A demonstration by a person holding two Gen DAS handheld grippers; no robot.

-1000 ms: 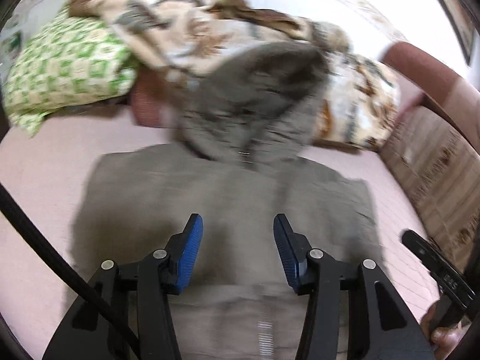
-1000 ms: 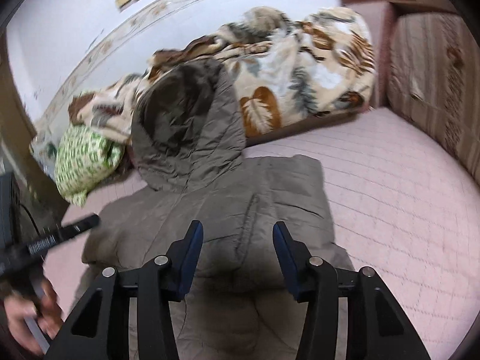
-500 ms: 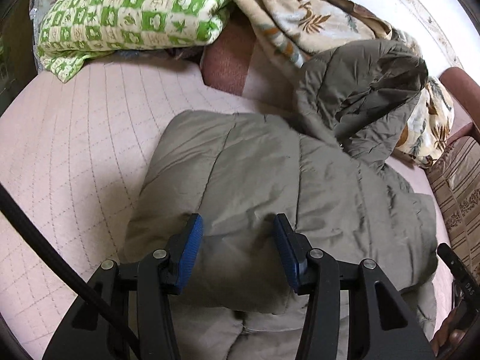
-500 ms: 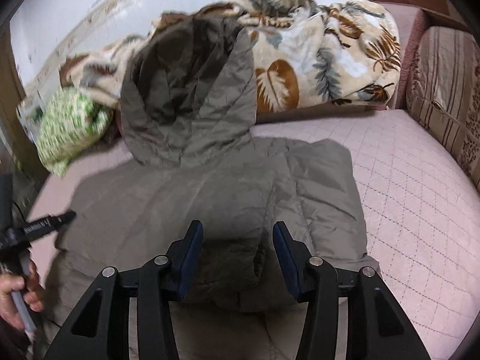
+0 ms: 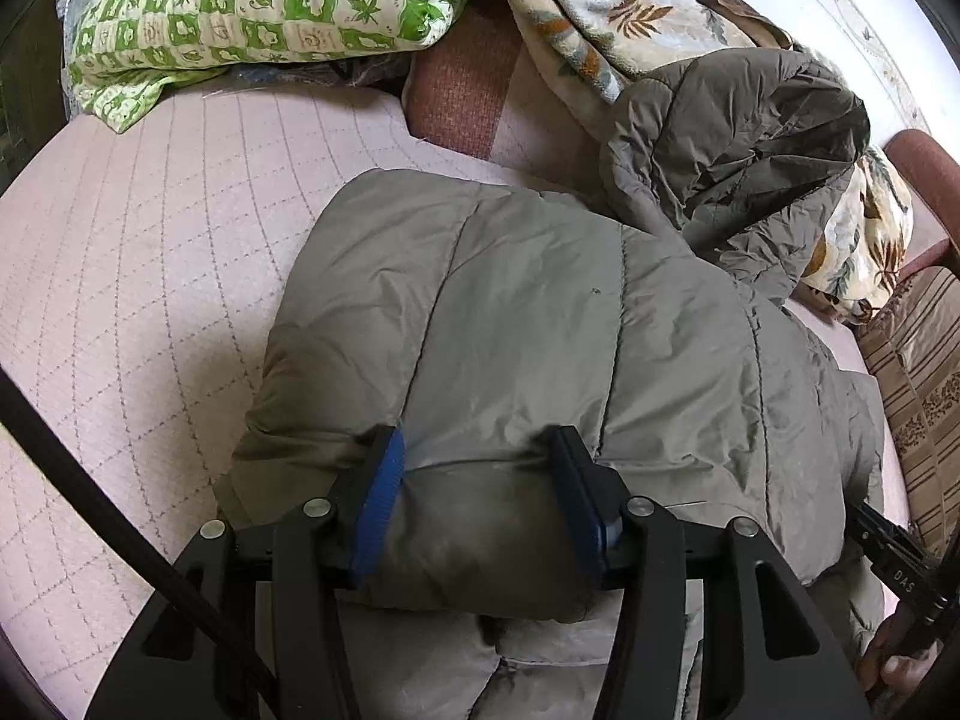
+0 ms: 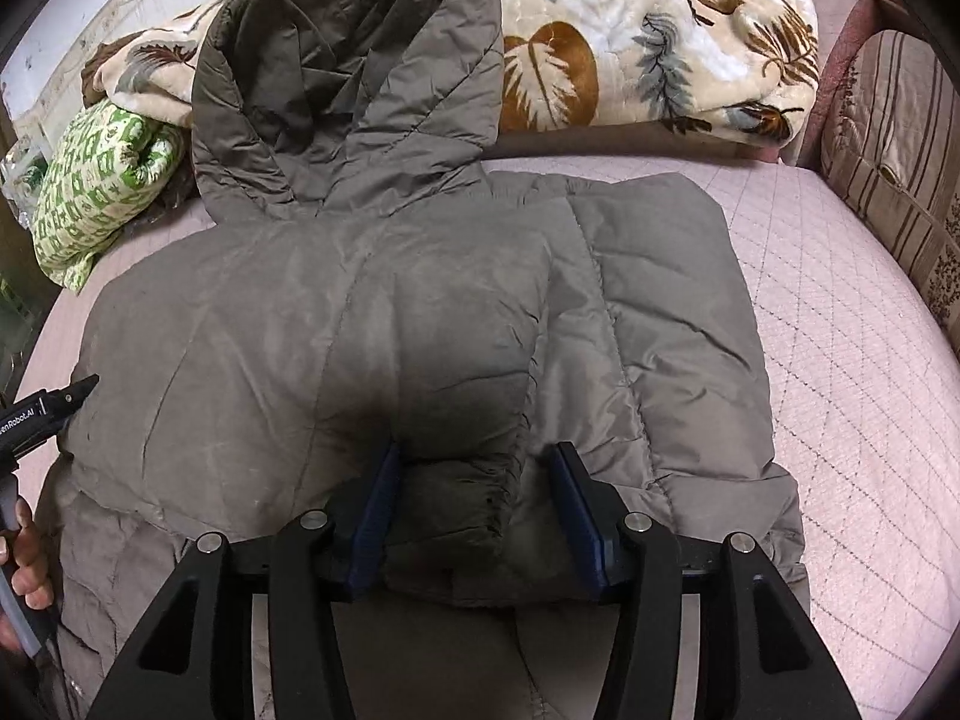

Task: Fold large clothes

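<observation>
My left gripper (image 5: 480, 474) presses down on the folded edge of the olive padded jacket (image 5: 540, 312). A puffy roll of the fabric bulges between my blue pads (image 5: 378, 498), which touch it on both sides; these jaws have just been opening a little.

My right gripper (image 6: 474, 480) straddles the gathered cuff of a sleeve (image 6: 462, 498) laid across the jacket's body. The jaws, half apart and just opened slightly, have the left pad against the cuff; the right pad stands clear.

The jacket lies flat on the pink quilted bed cover (image 6: 840, 360), hood (image 6: 348, 60) resting against the leaf-patterned blanket (image 6: 648, 42).
</observation>
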